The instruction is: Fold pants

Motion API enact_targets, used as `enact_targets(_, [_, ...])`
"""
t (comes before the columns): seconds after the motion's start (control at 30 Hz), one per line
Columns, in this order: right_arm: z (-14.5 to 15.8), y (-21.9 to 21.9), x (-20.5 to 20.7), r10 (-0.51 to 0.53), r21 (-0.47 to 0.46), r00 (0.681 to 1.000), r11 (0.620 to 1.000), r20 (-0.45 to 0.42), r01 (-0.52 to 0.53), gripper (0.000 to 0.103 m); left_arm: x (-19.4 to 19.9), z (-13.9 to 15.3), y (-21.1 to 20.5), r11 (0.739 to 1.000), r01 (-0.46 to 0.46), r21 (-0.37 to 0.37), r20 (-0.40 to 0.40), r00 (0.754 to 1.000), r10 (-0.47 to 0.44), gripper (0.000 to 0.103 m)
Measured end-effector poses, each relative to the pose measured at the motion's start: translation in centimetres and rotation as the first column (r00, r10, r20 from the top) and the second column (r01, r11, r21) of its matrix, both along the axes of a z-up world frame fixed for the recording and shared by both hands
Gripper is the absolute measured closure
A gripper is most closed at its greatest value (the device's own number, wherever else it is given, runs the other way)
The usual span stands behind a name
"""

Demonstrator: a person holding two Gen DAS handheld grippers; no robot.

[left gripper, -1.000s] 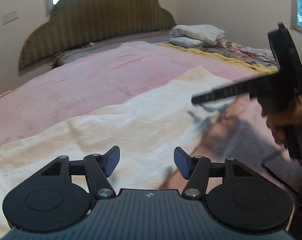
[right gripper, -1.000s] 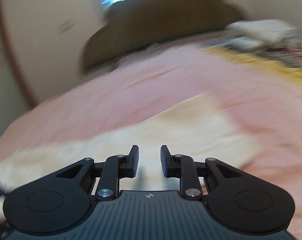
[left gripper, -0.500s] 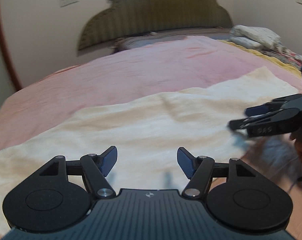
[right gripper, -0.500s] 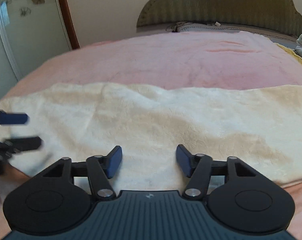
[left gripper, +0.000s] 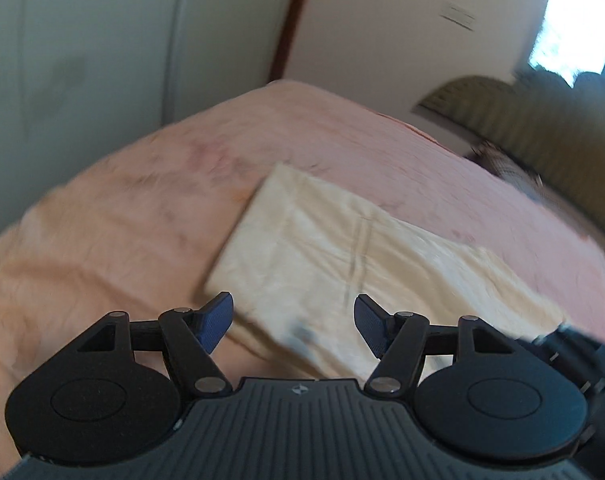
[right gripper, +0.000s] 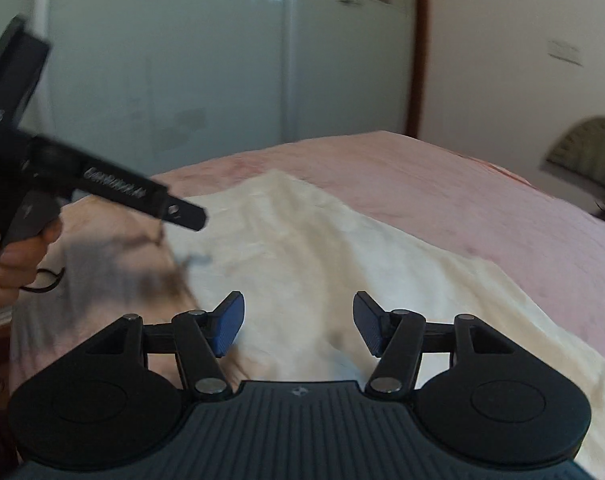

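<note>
Cream pants [left gripper: 342, 252] lie flat and long on the pink bedspread [left gripper: 114, 220]; their near end sits just ahead of my left gripper [left gripper: 293, 324], which is open and empty above that end. In the right wrist view the pants [right gripper: 342, 264] run from the far left to the near right. My right gripper [right gripper: 298, 322] is open and empty over them. The left gripper also shows in the right wrist view [right gripper: 182, 212], held in a hand at the left, over the pants' end.
A green padded headboard [left gripper: 542, 120] stands at the far right. A pale wardrobe door [right gripper: 222, 80] and a brown door frame [right gripper: 420, 48] rise behind the bed. The bed's near edge lies at the lower left of the right wrist view.
Both grippers have swung left toward the pants' end near the wardrobe. The left gripper has come to the cloth's end. Both stay open and empty.
</note>
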State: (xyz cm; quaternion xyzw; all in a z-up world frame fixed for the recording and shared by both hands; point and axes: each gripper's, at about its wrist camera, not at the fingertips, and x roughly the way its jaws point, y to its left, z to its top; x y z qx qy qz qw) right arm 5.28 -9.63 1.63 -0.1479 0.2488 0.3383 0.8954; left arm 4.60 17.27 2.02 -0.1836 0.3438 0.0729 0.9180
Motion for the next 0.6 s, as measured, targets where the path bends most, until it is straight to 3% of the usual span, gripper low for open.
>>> enact_targets(0.07, [-0.8, 3.6, -0.2, 0.081, -0.089, 0.996, 0.993, 0.041, -0.077, 0.044, 0.1, -0.4, 1.7, 0.996, -0.020, -0.085, -0.022, 1.000, 0.019, 0.035])
enact_targets(0.17, [-2.1, 6.6, -0.3, 0.146, -0.156, 0.988, 0.978, 0.042, -0.138, 0.053, 0.3, -1.4, 3.0, 0.982, -0.033, -0.187, -0.050, 0.998, 0.025, 0.034])
enact_targets(0.3, [-3.4, 8.8, -0.3, 0.168, -0.225, 0.984, 0.963, 0.063, -0.150, 0.053, 1.0, -4.0, 4.3, 0.928, -0.076, -0.364, -0.099, 0.994, 0.042, 0.034])
enact_targets(0.4, [-4.6, 10.7, -0.8, 0.185, -0.331, 0.971, 0.935, 0.150, -0.127, 0.053, 1.3, -4.9, 5.2, 0.892, -0.110, -0.439, -0.091, 0.993, 0.078, 0.034])
enact_targets(0.47, [-4.9, 11.6, -1.1, 0.198, -0.354, 0.962, 0.927, 0.186, -0.123, 0.054, 1.5, -5.3, 5.7, 0.870, -0.132, -0.476, -0.084, 0.991, 0.104, 0.034])
enact_targets(0.53, [-5.0, 12.2, -0.9, 0.203, -0.352, 0.961, 0.927, 0.190, -0.126, 0.073, 1.6, -5.5, 5.9, 0.854, -0.149, -0.498, -0.081, 0.989, 0.125, 0.040])
enact_targets(0.6, [-5.3, 12.6, -0.7, 0.197, -0.352, 0.960, 0.929, 0.200, -0.117, 0.081, 1.6, -5.3, 5.9, 0.867, -0.162, -0.471, -0.074, 0.987, 0.144, 0.070])
